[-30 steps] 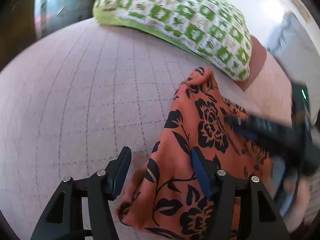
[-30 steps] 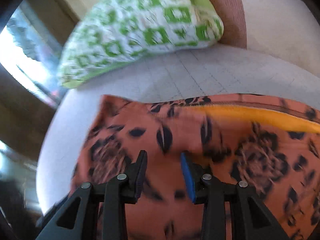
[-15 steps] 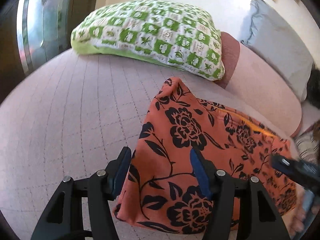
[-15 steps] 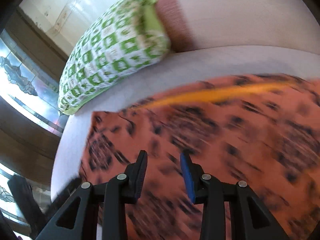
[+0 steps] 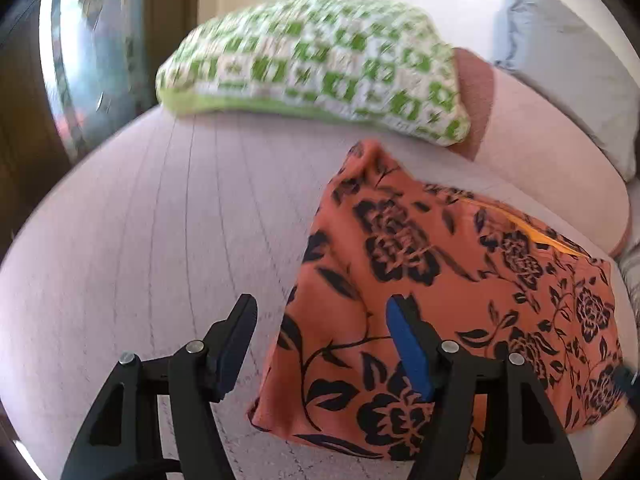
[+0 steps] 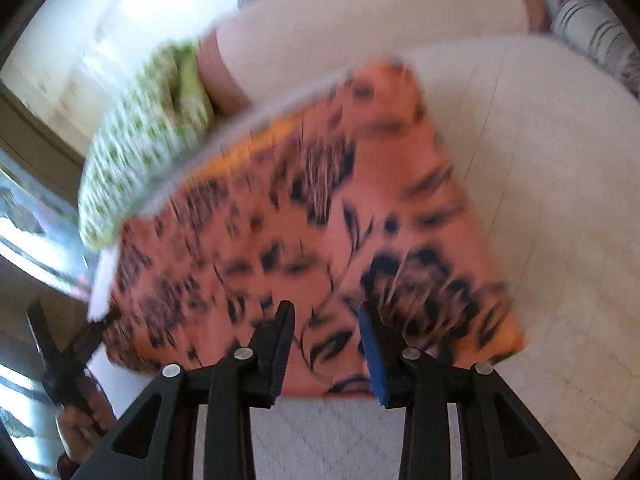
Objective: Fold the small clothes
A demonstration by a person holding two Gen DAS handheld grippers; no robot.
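One garment is present: an orange cloth with a black floral print (image 5: 448, 308), lying folded on the pale quilted surface (image 5: 160, 240). A yellow-orange strip shows along its far edge. One corner of the cloth stands up in a peak toward the cushions.

Left gripper (image 5: 320, 340): fingers spread apart, nothing between them. The left finger hangs over bare quilt, the blue-padded right finger (image 5: 408, 352) over the near left part of the cloth; contact cannot be judged.

Right gripper (image 6: 326, 344): fingers apart, holding nothing, poised over the near edge of the cloth (image 6: 320, 220). This view is blurred.

Cushions counted: one green-and-white patterned pillow (image 5: 316, 68), one grey pillow (image 5: 568, 60), and one long pink bolster (image 5: 540, 156) behind the cloth. The left gripper (image 6: 68, 356) appears at the cloth's left corner in the right wrist view.
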